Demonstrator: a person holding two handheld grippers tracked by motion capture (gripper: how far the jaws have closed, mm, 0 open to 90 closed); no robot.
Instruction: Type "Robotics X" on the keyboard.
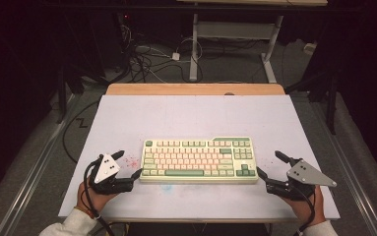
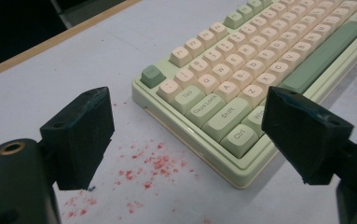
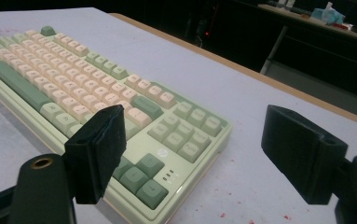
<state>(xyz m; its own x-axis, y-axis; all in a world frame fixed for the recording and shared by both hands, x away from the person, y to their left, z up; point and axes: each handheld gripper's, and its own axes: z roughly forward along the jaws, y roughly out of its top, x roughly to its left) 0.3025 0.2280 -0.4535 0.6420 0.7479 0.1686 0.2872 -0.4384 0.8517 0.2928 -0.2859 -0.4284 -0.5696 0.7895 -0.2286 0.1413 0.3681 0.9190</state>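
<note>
High view is showing the table point(image 1: 127, 118) carrying a keyboard point(image 1: 198, 160) near its front edge, squarely between both tongs. Left gripper point(image 1: 129, 164) is sitting just beside the keyboard's left end, right gripper point(image 1: 269, 164) just beside its right end; both are spread wide and gripping nothing, and neither looks to be touching the case.

Likely step: both tongs are closing in on the two ends to grab or shift the board. To do it well, each jaw pair should be straddling the case rim, not the keycaps, since caps could be popping off or getting pressed. Left gripper view is showing the near left corner point(image 2: 241, 179) sitting between the jaws, with one jaw overlapping the Ctrl key, so the hand should be dropping lower toward the case edge. Right gripper view is showing one jaw crossing over the arrow keys point(image 3: 141, 179), same fix needed. Both ends should be clamping together, kept level, so the board isn't twisting.

Around it: red specks point(image 1: 132, 162) are staining the table by the left end, only marks, not blocking. Nothing else is lying on the surface in the way. Cables point(image 1: 146, 56) and a table frame point(image 1: 235, 44) are sitting on the floor beyond, well apart.
</note>
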